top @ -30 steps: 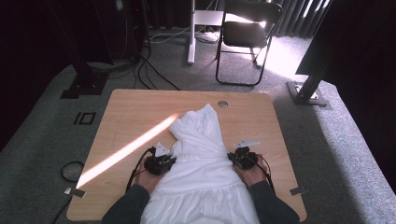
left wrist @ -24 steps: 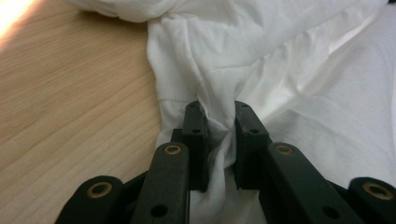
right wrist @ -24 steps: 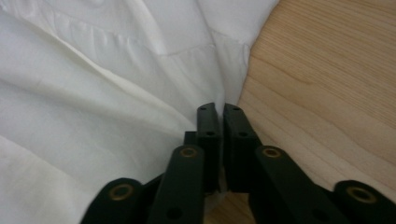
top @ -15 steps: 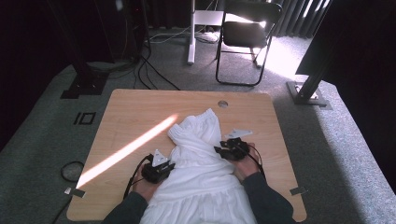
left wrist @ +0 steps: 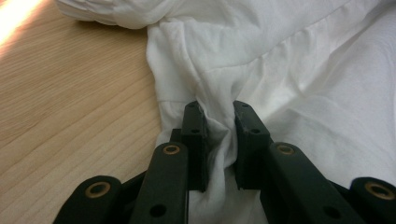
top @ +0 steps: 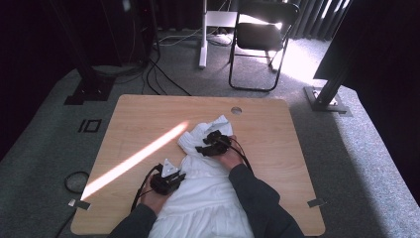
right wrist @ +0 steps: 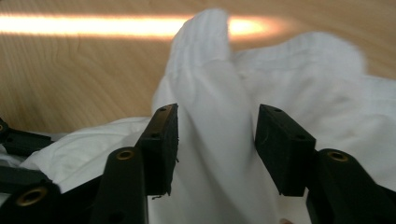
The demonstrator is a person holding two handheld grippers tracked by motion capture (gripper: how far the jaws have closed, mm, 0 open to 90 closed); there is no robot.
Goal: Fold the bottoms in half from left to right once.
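SITE: recording studio or lab | FLOOR: grey carpet (top: 346,148) | WALLS: dark curtains (top: 317,20) at 1 o'clock | FURNITURE: bare wooden table (top: 277,144) at centre, black folding chair (top: 260,39) at 12 o'clock | RIGGING: black stand bases (top: 91,89) at 10 o'clock, loose cables (top: 158,74) at 11 o'clock | LIGHT: sunlight patch (top: 302,64) at 1 o'clock

The left gripper (top: 168,179) sits low and left of centre in the high view, its jaws pinched on a fold of cloth (left wrist: 280,93). The right gripper (top: 210,143) lies at mid-frame, forearm slanting up from the bottom edge; its jaws have just been opening, and cloth lies between them unpressed.
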